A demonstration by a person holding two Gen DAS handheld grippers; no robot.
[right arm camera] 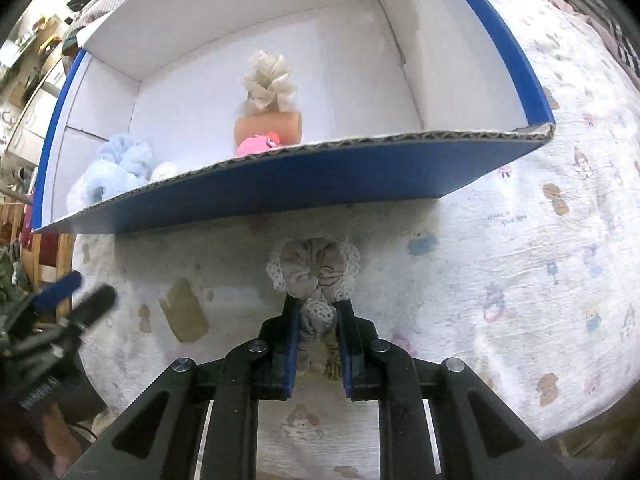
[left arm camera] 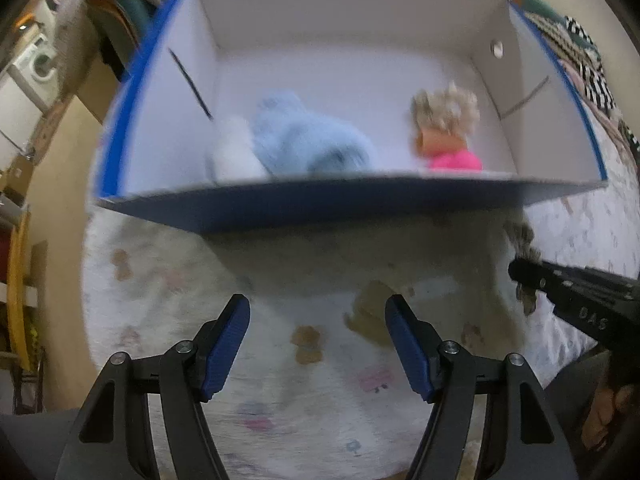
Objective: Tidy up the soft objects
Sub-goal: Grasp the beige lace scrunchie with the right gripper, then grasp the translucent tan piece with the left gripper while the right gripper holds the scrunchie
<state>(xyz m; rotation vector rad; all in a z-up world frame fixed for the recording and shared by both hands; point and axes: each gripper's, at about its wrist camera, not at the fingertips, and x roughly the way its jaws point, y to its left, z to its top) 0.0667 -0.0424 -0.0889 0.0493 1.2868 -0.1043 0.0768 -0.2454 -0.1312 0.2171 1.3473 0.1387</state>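
My right gripper (right arm camera: 319,312) is shut on a grey scrunchie with white lace trim (right arm camera: 314,266), held above the printed cloth just in front of the blue cardboard box (right arm camera: 280,176). It shows at the right edge of the left wrist view (left arm camera: 520,240), with the right gripper (left arm camera: 520,272) under it. Inside the box lie a light blue fluffy scrunchie (left arm camera: 308,140), a white soft piece (left arm camera: 236,156), a cream scrunchie (right arm camera: 269,80), a tan roll (right arm camera: 268,128) and a pink soft toy (left arm camera: 454,160). My left gripper (left arm camera: 318,316) is open and empty above the cloth.
The white cloth with cartoon prints (right arm camera: 540,240) covers the surface. Its edge falls off on the left in the left wrist view (left arm camera: 86,280). Piled clothes (left arm camera: 116,4) lie behind the box, checkered fabric (left arm camera: 588,64) to its right.
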